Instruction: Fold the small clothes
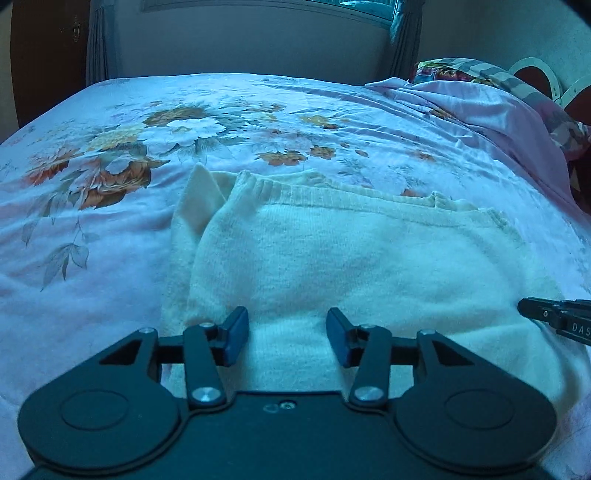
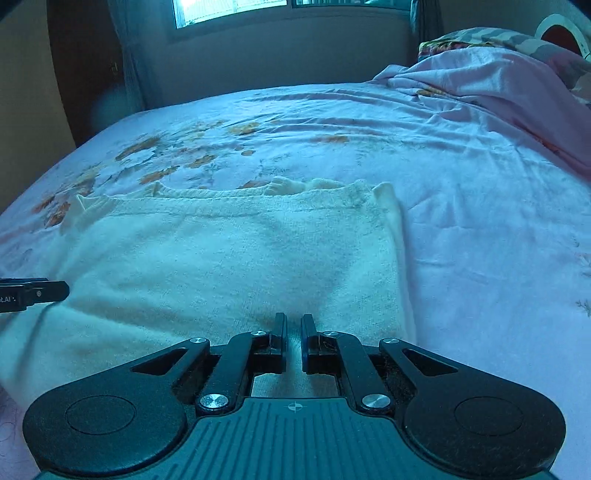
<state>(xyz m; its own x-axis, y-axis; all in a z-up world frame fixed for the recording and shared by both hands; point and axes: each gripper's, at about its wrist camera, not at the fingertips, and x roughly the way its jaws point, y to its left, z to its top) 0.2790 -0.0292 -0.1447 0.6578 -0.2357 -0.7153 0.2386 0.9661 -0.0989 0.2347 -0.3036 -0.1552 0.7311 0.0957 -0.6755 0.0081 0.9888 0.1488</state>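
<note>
On the floral bedsheet (image 1: 110, 240), the left gripper (image 1: 287, 338) stood apart; the right gripper (image 2: 294, 338) pinched the cream sweater (image 2: 221, 258) at six o'clock, risking a lopsided fold.

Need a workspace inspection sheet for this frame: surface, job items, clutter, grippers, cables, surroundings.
Surface: bed with floral pink bedsheet, wrinkled toward the far right.
Job's things: cream knitted garment, folded flat on the sheet, ribbed edge on the far side.
Clutter: bunched pink sheet and patterned pillow at far right.
Grippers: left gripper open above the garment's near edge; right gripper shut on a pinch of the garment.
Cables: nothing seen.
Surroundings: window, curtains, plain wall.
</note>
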